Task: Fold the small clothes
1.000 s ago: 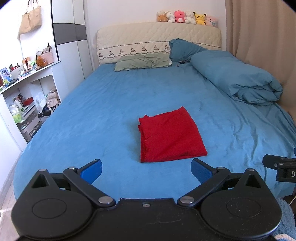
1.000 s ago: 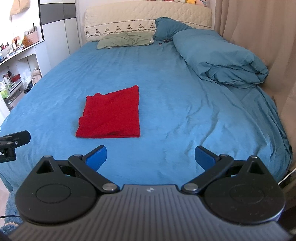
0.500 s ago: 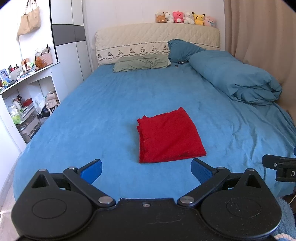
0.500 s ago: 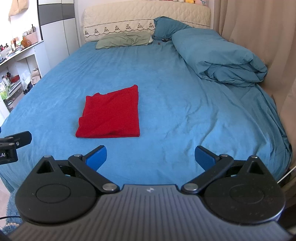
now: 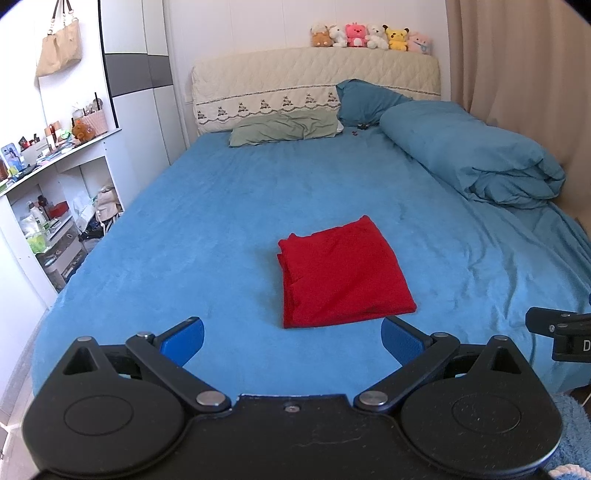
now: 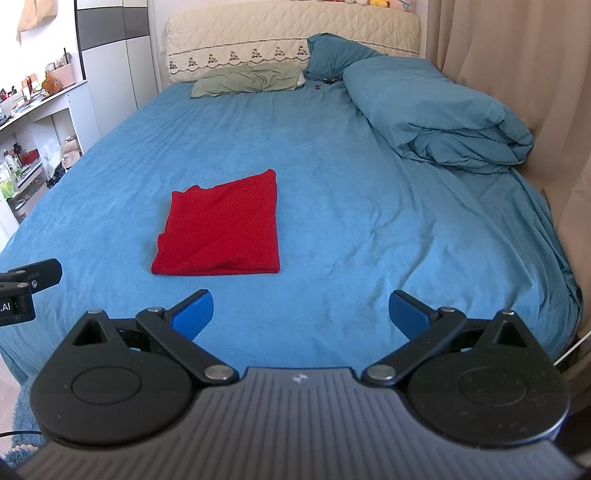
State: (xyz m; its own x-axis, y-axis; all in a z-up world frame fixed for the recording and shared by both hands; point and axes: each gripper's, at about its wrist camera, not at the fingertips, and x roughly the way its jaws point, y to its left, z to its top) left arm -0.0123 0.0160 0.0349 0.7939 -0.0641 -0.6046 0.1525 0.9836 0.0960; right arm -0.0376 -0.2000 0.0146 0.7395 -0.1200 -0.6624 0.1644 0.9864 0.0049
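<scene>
**Two tools held back from a folded red garment**

Both tools hang empty with their blue pads spread wide, short of the bed's near edge, likely because the folding looks finished. The red garment lies just ahead of the left tool, and ahead-left of the right tool: a soft, flat, layered rectangle on the blue bed sheet.

This is a bedroom in a home. A wide bed with a blue sheet fills the room, backed by a quilted cream headboard topped with a row of plush toys. A green pillow and a rolled blue duvet lie on it. A cluttered white shelf unit, a hanging tote bag and beige curtains line the walls.
</scene>
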